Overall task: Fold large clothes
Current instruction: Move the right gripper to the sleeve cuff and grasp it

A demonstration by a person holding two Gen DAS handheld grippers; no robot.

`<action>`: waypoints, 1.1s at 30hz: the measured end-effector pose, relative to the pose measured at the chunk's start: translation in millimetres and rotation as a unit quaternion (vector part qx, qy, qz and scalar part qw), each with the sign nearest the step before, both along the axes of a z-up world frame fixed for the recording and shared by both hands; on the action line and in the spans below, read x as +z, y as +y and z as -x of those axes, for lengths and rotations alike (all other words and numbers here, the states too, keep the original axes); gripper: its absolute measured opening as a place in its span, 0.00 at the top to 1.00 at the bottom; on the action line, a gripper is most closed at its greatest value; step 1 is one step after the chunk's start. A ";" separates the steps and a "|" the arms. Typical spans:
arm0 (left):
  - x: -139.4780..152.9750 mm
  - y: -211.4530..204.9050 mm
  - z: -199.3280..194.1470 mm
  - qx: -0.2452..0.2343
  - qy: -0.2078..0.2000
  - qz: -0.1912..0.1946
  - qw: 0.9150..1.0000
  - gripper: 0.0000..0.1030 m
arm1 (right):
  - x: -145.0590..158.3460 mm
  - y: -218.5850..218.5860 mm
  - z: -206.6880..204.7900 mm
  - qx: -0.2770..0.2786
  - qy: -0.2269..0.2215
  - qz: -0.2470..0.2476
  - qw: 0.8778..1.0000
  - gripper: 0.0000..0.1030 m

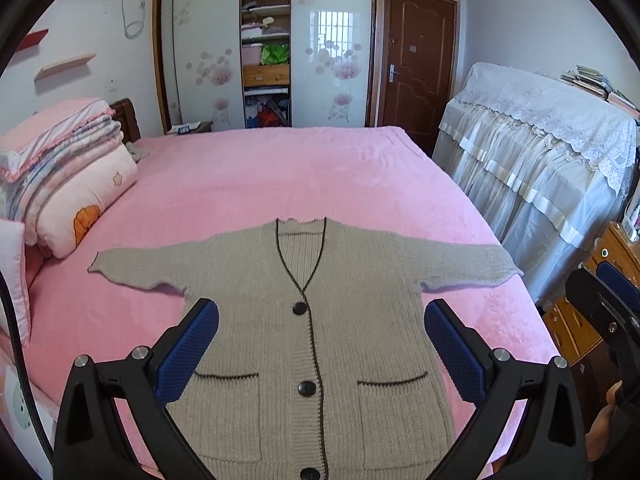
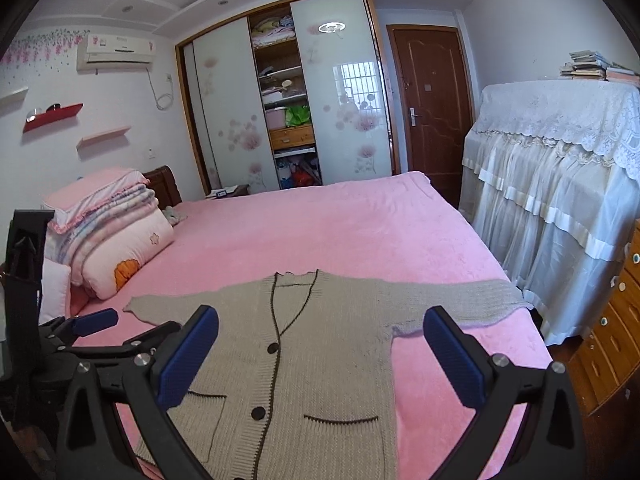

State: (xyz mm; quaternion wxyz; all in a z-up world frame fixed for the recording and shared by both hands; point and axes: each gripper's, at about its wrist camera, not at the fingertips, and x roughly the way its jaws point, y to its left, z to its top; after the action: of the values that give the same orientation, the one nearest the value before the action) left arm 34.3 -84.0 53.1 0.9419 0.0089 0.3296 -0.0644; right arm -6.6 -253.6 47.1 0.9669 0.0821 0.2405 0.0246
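Folded quilts (image 1: 68, 184) are sitting stacked at the left, by the headboard. The left gripper (image 1: 320, 344) is hovering with its blue pads spread wide, gripping nothing. Below it the grey knit cardigan (image 1: 312, 320) is lying flat and buttoned on the pink bedspread (image 1: 280, 176), sleeves stretched out sideways. The right gripper (image 2: 320, 344) is hanging equally wide apart, also empty, over the cardigan's right half.

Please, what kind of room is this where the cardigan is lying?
Most likely a home bedroom. The cardigan lies flat on a bed with a pink cover, folded quilts are stacked at its head, and a wardrobe with sliding doors stands against the far wall.
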 end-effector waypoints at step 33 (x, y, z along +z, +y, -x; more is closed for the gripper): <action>-93.3 -257.2 -204.0 -0.102 -0.029 -0.029 0.994 0.01 | -83.0 -280.9 -154.1 -0.229 0.126 0.004 0.965 0.06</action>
State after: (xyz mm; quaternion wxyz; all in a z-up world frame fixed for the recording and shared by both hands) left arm 238.3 -341.2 -40.2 0.9389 0.0717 0.3012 -0.1504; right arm 147.4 -534.5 -35.9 0.9088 0.1336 0.3352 -0.2093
